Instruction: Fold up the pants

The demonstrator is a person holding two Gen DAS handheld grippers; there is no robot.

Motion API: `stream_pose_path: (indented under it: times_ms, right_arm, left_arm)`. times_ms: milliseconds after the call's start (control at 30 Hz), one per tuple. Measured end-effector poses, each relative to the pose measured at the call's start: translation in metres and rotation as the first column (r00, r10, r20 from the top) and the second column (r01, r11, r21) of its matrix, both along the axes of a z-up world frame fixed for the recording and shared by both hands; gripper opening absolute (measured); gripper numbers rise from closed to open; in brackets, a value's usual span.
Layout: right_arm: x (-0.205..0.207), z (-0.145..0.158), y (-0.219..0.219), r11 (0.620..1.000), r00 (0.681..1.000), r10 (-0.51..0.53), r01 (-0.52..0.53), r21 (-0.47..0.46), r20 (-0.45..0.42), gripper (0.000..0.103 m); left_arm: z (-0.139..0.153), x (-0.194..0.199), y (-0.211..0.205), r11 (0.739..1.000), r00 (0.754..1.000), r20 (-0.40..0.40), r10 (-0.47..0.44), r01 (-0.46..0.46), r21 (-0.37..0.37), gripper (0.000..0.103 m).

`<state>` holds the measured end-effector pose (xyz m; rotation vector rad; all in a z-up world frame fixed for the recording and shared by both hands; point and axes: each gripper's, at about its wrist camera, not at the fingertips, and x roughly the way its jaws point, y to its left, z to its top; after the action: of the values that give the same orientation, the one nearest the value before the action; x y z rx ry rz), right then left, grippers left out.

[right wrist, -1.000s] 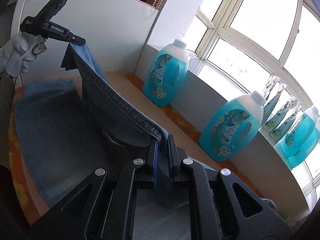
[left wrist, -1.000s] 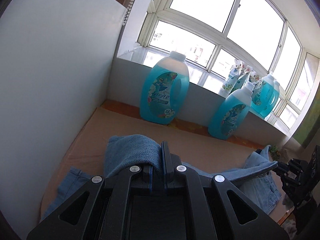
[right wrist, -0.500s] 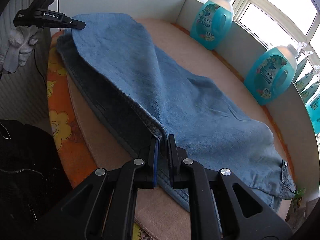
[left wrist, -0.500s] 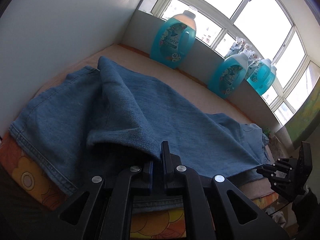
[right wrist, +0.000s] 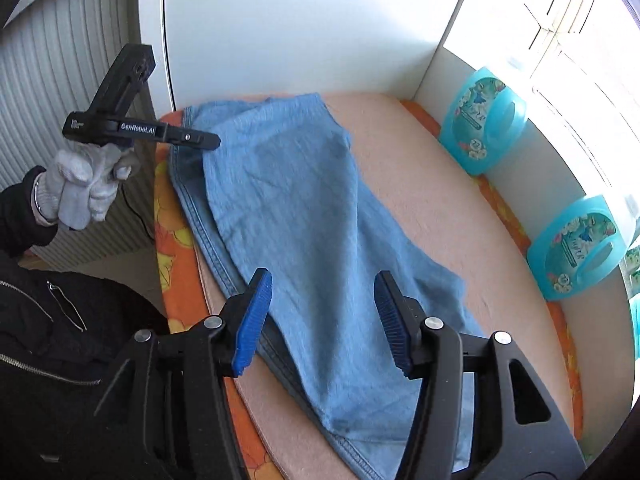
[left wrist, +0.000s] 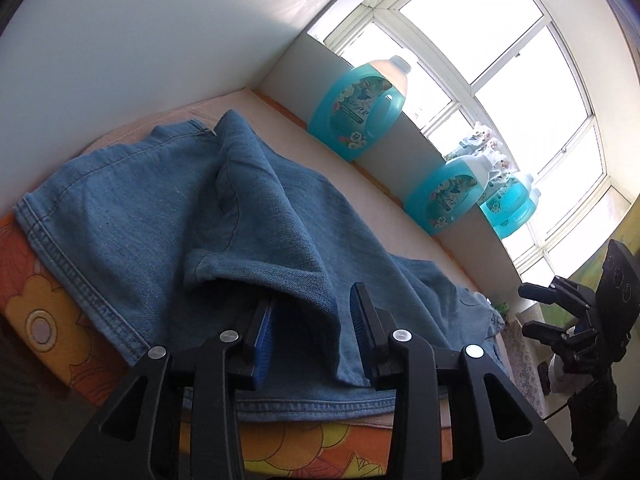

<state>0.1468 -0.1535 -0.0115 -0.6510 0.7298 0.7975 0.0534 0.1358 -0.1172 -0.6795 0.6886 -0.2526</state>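
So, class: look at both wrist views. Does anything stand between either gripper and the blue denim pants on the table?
Nothing visible does. The blue denim pants lie folded over on the peach-covered table; the turquoise detergent bottles stand off by the window wall. The left gripper and right gripper have just been opening their jaws directly over the denim.

Matt blue denim pants [right wrist: 304,216]; glossy translucent plastic bottles [left wrist: 360,112].

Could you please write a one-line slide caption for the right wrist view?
Right claw, just opened, hovers over folded blue jeans on the table; the left claw is at the far hem.
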Motion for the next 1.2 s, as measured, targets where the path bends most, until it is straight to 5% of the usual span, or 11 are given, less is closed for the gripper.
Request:
stream_pose_path:
  times_ms: [267,633,867,1067,1100,1167,1200]
  right_arm:
    - [0.112,0.008,0.103,0.992,0.995,0.051,-0.041,0.122,-0.082,0.06]
    - [0.231,-0.054,0.207,0.98,0.948,0.073,-0.009,0.201,-0.311,0.06]
    - [0.258,-0.095,0.247,0.978,0.883,0.119,-0.026,0.208,-0.454,0.066]
    - [0.241,-0.107,0.272,0.981,0.882,0.158,-0.088,0.174,-0.443,0.066]
    - [0.236,-0.106,0.273,0.979,0.882,0.17,-0.1,0.176,-0.44,0.061]
    - [0.227,-0.103,0.274,0.983,0.895,0.161,-0.107,0.151,-0.416,0.019]
    - [0.222,-0.1,0.274,0.984,0.903,0.158,-0.109,0.141,-0.401,0.01]
  left_arm:
    - [-0.017,0.01,0.02,0.99,0.996,-0.064,0.06,-0.068,-0.122,0.039]
    - [-0.028,0.011,0.04,0.971,0.982,-0.124,0.144,-0.165,-0.174,0.045]
    - [-0.035,0.009,0.042,0.96,0.976,-0.142,0.166,-0.192,-0.204,0.045]
    - [-0.036,0.015,0.038,0.96,0.975,-0.13,0.18,-0.203,-0.193,0.045]
    - [-0.035,0.014,0.039,0.958,0.975,-0.121,0.187,-0.208,-0.195,0.045]
    - [-0.033,0.015,0.037,0.96,0.975,-0.104,0.196,-0.213,-0.184,0.043]
    - [-0.032,0.016,0.036,0.962,0.974,-0.094,0.205,-0.219,-0.165,0.041]
